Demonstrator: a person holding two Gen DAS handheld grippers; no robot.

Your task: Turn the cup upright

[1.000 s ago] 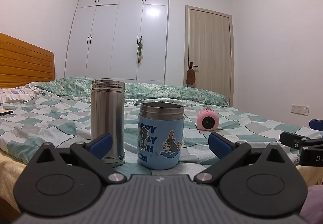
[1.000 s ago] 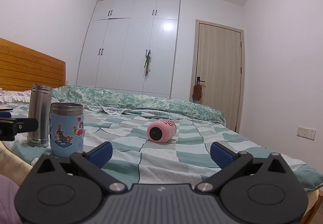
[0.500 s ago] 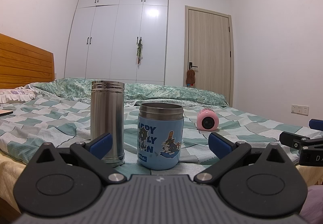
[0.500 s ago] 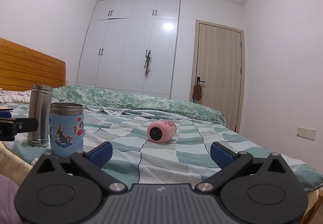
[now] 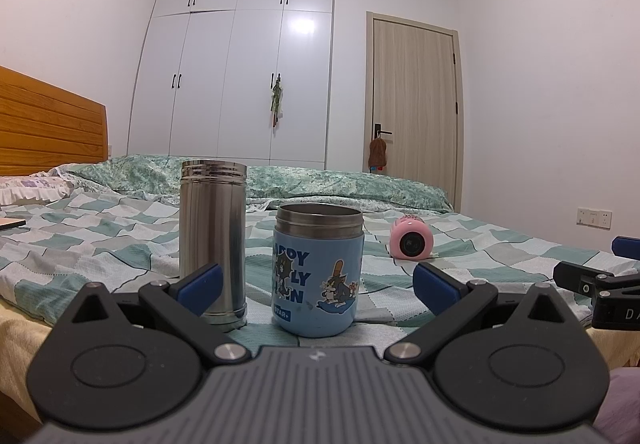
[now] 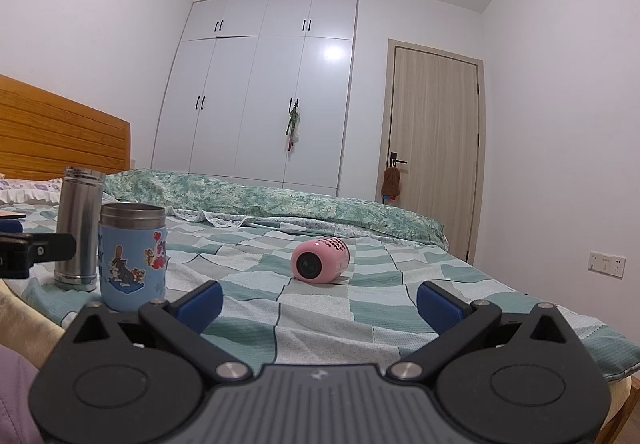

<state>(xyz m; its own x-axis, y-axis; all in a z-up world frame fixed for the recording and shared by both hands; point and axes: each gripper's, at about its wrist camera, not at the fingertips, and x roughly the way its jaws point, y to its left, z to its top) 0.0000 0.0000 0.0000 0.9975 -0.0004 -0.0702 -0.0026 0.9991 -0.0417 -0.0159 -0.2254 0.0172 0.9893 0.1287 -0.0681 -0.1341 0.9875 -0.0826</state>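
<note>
Both grippers spread wide, holding nothing.
Left gripper (image 5: 316, 280) spread wide before blue cup (image 5: 318, 270) and steel flask (image 5: 213, 240), upright side by side. Right gripper (image 6: 318, 302) spread wide, facing pink cup (image 6: 320, 259) lying sideways on bed (image 6: 380, 308).

Each gripper — left gripper (image 5: 316, 284), right gripper (image 6: 318, 300) — is matte black with a ribbed grey centre, round embossed discs, silver pivot screws and blue finger pads (image 6: 200, 302).
</note>
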